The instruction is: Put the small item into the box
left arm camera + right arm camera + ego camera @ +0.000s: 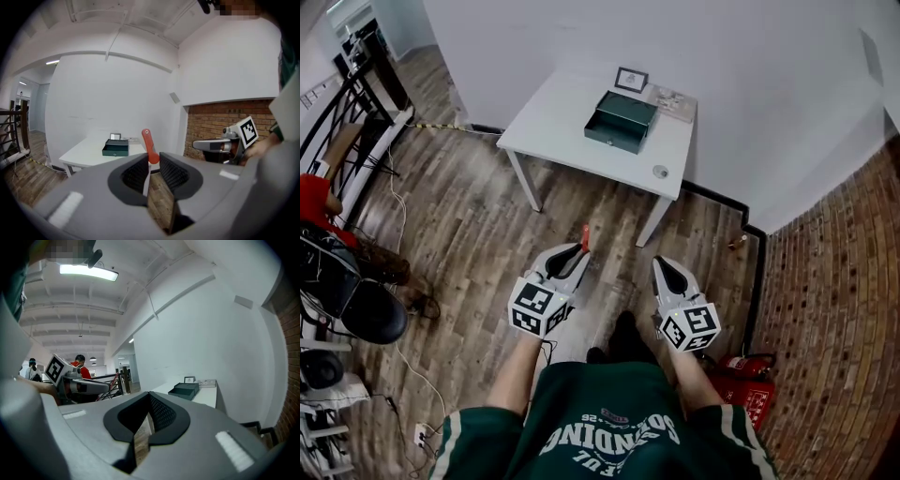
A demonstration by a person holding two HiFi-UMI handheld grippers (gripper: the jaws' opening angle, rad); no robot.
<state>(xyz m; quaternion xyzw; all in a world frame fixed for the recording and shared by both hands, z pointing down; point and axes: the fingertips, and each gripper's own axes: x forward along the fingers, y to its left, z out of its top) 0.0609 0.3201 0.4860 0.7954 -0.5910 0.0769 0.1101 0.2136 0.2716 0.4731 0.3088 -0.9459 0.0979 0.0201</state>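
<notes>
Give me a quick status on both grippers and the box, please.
Left gripper shut on slim red item. Right gripper shut, empty. Dark green open box on white table, ahead. No obstacle seen between.

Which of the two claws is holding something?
The left claw: it is shut on a red-handled item. The right claw is shut with nothing between its jaws.

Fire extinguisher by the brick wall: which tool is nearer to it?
Right. The right tool is just left of the fire extinguisher; the left tool, shut on a red-handled item, is further left.
</notes>
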